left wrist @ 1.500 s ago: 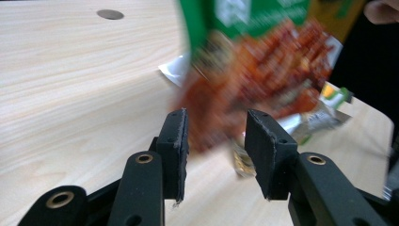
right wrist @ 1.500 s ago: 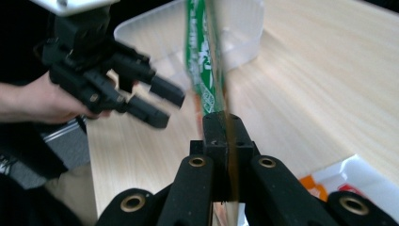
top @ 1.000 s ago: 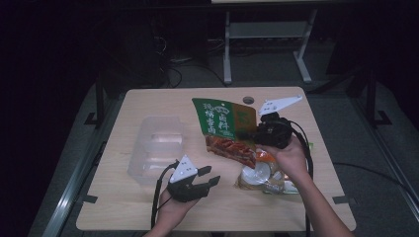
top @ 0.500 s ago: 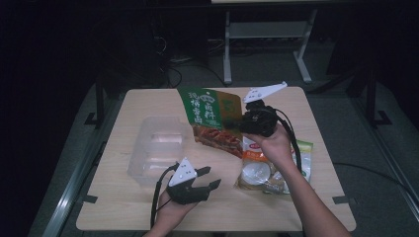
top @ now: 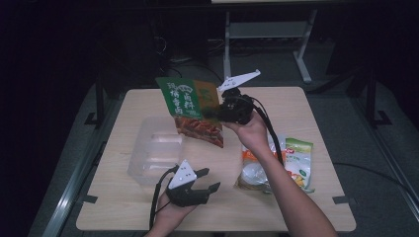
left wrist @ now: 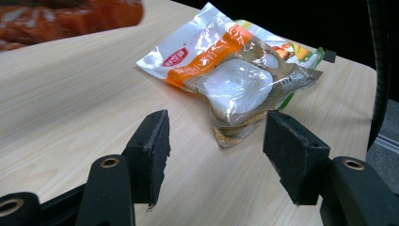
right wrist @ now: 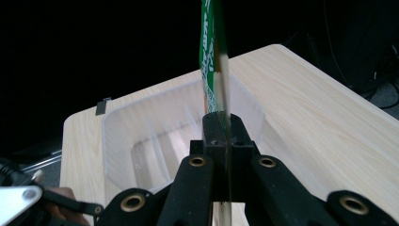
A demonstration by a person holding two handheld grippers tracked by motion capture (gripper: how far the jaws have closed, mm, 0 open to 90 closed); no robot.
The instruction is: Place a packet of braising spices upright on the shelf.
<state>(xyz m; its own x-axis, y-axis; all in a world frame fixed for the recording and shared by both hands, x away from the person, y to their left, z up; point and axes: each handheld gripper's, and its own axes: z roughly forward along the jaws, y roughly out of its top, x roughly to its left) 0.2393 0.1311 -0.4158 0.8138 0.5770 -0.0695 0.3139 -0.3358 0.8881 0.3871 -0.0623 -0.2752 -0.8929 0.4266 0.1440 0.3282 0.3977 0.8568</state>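
High view, left to right. At left of centre a clear plastic container (top: 155, 150) stands on the wooden table (top: 306, 106), open side up. Just below it, near the bottom edge of the frame, the left gripper (top: 203, 183) lies low over the table in the person's left hand (top: 170, 217); its jaws have just been opening and now stand spread, with nothing between them. Above the container's right edge, in the upper middle of the frame, hangs a green and orange snack bag (top: 191, 109), lifted clear of the table. The right gripper (top: 210, 111), held in the right hand (top: 251, 132), pinches the bag's right edge with its jaws pressed together. At lower right, two more food packets (top: 291, 165) lie overlapping on the table beside the right forearm.

Left gripper view. The two black pads (left wrist: 150, 148) stand apart in the lower frame; beyond them, right of centre, a clear packet with an orange band (left wrist: 226, 70) lies flat on the table, not touched.

Right gripper view. The jaws meet at centre on the bag's edge (right wrist: 214, 52), seen edge-on and rising upright; the container (right wrist: 141, 136) sits behind it at centre left.
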